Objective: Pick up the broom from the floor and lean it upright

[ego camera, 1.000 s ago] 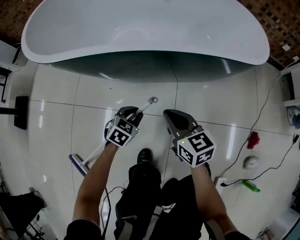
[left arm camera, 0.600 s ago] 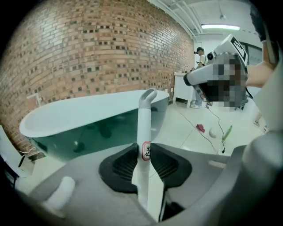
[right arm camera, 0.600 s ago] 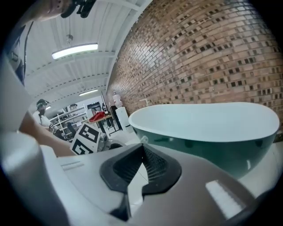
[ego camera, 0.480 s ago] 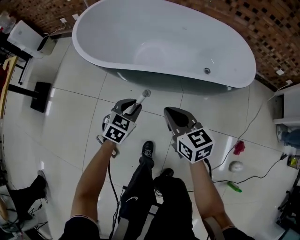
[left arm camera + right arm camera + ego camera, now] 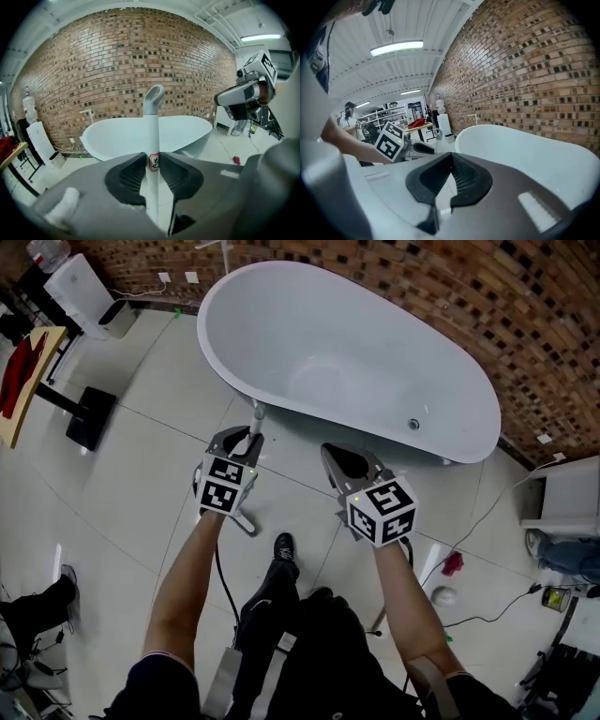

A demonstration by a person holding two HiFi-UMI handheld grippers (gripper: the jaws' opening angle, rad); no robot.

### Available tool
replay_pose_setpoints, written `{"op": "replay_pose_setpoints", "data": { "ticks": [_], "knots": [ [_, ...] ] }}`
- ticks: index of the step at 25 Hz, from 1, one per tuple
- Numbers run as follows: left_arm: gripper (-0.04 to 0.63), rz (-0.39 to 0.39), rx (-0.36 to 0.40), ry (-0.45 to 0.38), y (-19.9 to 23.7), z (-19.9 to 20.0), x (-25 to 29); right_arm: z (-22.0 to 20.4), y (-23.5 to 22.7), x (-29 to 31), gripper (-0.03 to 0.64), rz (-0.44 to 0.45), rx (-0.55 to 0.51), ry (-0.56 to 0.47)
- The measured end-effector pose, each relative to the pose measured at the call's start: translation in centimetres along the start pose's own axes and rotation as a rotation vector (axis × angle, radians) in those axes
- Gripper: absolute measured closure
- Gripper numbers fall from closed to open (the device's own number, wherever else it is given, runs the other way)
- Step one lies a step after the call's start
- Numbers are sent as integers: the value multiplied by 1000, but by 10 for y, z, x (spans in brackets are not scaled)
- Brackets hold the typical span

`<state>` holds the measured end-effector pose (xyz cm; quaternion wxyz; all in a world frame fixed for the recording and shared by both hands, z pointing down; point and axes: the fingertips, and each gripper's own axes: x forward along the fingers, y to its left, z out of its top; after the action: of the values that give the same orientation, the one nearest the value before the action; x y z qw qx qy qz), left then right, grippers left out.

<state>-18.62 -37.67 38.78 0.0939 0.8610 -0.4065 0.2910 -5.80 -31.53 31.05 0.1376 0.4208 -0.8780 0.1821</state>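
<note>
While the left gripper [image 5: 243,439] clamps the broom [image 5: 151,136] by its pale handle, near the bathtub [image 5: 375,334], the right gripper [image 5: 330,454] is closed, empty (just alongside). Likely mid-carry; next, tilt it upright against a support.

Our left forearm [image 5: 190,568] and right forearm [image 5: 396,582] reach forward side by side. Our left tongs [image 5: 242,442] clamp a broom handle [image 5: 151,126] between their pads. Our right tongs [image 5: 342,463] are pressed together, holding nothing.
</note>
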Motion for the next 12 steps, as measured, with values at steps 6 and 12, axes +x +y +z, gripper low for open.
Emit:
{"op": "replay_pose_setpoints", "data": {
  "ticks": [6, 12],
  "knots": [
    [494, 82, -60, 2, 65, 11, -1, 36, 7, 34, 615, -2, -23, 14],
    [497, 134, -116, -8, 101, 24, 13, 52, 3, 66, 615, 32, -34, 36]
  ]
}}
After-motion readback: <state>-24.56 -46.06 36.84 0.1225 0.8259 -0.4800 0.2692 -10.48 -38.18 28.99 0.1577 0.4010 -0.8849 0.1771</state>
